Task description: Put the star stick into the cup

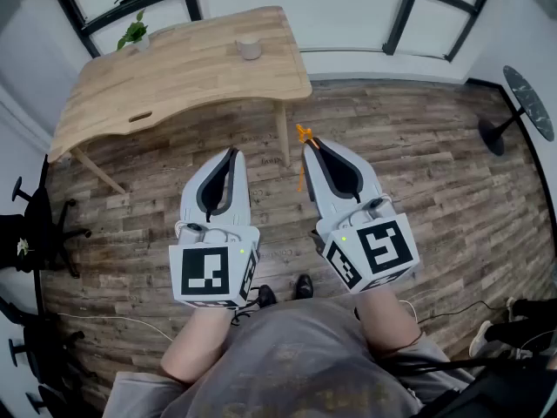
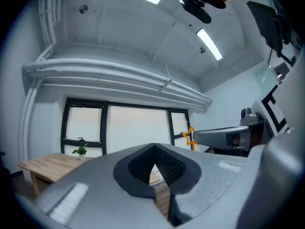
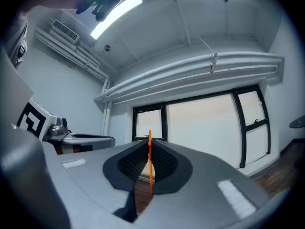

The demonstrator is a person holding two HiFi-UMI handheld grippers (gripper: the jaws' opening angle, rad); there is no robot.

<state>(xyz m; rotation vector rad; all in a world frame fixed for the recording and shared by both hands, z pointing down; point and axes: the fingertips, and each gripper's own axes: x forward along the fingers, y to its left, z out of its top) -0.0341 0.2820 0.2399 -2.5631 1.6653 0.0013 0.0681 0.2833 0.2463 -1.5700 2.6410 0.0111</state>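
Observation:
My right gripper (image 1: pixel 310 144) is shut on the orange star stick (image 1: pixel 301 153), held over the wooden floor short of the table. The stick's star end pokes out at the jaw tips and its shaft hangs below. In the right gripper view the stick (image 3: pixel 150 168) runs as a thin orange line between the closed jaws of that gripper (image 3: pixel 148 144). In the left gripper view the star (image 2: pixel 190 137) shows at the tip of the right gripper. My left gripper (image 1: pixel 232 153) is shut and holds nothing (image 2: pixel 155 149). The small beige cup (image 1: pixel 250 49) stands upright on the wooden table (image 1: pixel 174 77), far ahead of both grippers.
A small potted plant (image 1: pixel 134 33) stands at the table's far left corner. Black chair bases (image 1: pixel 35 225) sit at the left. A round black stand (image 1: pixel 522 103) is at the right. Cables lie on the floor near the person's feet (image 1: pixel 283 290).

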